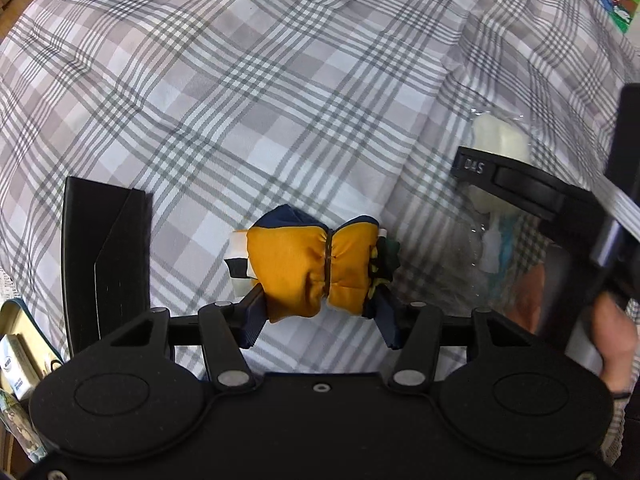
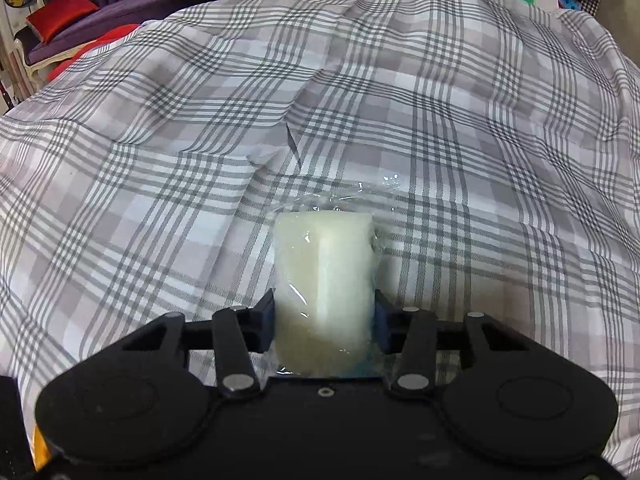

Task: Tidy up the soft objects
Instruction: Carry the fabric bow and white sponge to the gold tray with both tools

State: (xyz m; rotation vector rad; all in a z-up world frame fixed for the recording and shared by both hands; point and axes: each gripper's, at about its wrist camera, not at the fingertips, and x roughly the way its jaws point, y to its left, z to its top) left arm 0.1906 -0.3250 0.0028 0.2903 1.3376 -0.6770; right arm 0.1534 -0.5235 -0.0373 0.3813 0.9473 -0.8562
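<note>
Left claw clamps the yellow fabric bundle above the plaid sheet; right claw squeezes a white sponge in clear wrap over that same plaid sheet.

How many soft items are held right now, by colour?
Yellow/navy fabric bundle: 1, in the left claw
White sponge in clear wrap: 1, in the right claw
Total: 2, both over the plaid sheet.
</note>
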